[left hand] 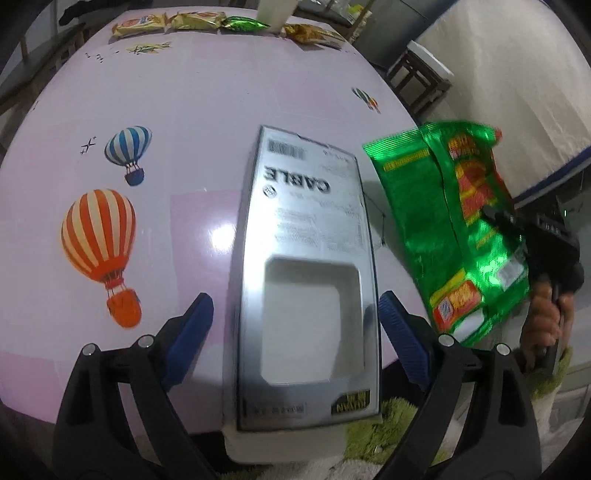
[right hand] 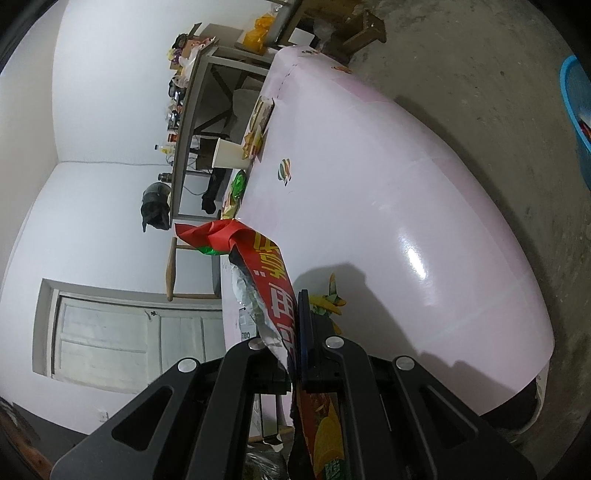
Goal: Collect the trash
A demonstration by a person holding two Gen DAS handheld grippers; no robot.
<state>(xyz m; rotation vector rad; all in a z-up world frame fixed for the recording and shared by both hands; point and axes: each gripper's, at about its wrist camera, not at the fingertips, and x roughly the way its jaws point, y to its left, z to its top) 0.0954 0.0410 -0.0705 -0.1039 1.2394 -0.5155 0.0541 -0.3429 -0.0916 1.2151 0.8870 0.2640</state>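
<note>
The left hand-held gripper [left hand: 295, 328] is standing open, its blue pads either side of a flat grey cardboard box printed CABLE [left hand: 304, 266], which is lying at the near edge of the pink balloon-patterned worktop [left hand: 192, 107] and overhanging it slightly; the right pad looks to be at the box's side, the left pad apart from it, though the wide lens is making contact hard to judge. The right hand-held gripper [right hand: 297, 332] is clamping a crumpled green and red foil snack bag [right hand: 266, 273] between closed fingers, holding it in the air just off the worktop's right edge. So one piece of trash is already being carried and the box seems to be the piece in hand. Next, the left pads would need to close squarely on the box's long sides before lifting, as a smooth box may slip. More wrappers, a row of yellow and green snack packets [left hand: 199, 20], are lying along the far edge.
</note>
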